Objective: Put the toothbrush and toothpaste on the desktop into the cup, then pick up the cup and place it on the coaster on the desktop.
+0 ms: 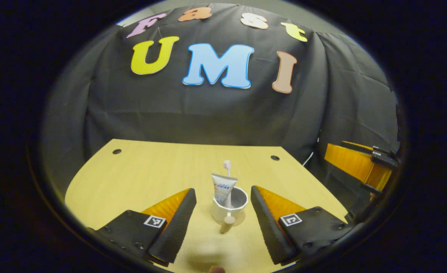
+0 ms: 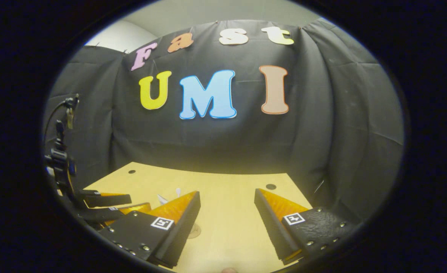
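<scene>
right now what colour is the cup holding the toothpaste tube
White outside, greyish inside: the cup on the pale wooden table, seen best in the left gripper view.

Light wood desktop: white cup upright near mid; round coaster flat on top.

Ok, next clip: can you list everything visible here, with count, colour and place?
cup: one, white, on the table between the left gripper's fingers, untouched
toothpaste: one tube, white, standing in the cup
toothbrush: one, pale head sticking up from the cup behind the tube
coaster: one, tan, round, on the table, partly hidden by the right gripper's finger
table: one, light wood, two dark holes near the back edge
left gripper: open, around the cup
right gripper: open, over bare table
</scene>
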A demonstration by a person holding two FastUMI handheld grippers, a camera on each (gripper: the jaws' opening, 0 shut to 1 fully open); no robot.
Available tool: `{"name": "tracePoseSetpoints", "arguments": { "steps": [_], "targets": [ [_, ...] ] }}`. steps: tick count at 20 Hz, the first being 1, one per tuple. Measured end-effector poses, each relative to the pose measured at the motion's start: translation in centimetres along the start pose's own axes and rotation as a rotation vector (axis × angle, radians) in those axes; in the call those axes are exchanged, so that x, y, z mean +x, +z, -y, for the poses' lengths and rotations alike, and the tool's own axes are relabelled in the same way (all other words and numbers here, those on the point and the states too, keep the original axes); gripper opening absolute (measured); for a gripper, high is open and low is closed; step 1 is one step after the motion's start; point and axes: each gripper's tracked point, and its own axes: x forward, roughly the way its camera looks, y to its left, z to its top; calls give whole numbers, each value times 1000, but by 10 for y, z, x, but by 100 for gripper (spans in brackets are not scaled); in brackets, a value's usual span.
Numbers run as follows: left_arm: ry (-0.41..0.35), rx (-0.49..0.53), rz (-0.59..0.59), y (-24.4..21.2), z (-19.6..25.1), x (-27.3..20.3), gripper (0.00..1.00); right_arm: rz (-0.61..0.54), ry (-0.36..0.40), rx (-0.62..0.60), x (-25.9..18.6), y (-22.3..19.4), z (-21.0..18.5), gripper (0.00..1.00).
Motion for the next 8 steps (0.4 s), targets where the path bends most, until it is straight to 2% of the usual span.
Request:
{"name": "tracePoseSetpoints", "arguments": {
  "steps": [2, 3, 4, 5, 6, 7, 8],
  "targets": [
    [23, 21, 61, 20, -12, -6, 94, 33, -18, -15, -3, 10, -3, 89],
    [31, 34, 90, 30, -16, -10, 93, 48, -26, -22, -4, 14, -5, 80],
    [39, 50, 112, 36, -22, -13, 93, 62, -35, -30, -6, 17, -6, 89],
    [47, 64, 136, 44, -27, -17, 94, 72, -45, -35, -8, 21, -8, 89],
    [46, 74, 159, 52, -30, -21, 93, 79, -51, -36, -9, 23, -9, 80],
    [43, 83, 171, 59, -30, -22, 93, 82, -57, -38, -10, 25, -10, 80],
    [38, 88, 178, 64, -29, -24, 93, 84, -68, -41, -10, 26, -10, 90]
  ]
}}
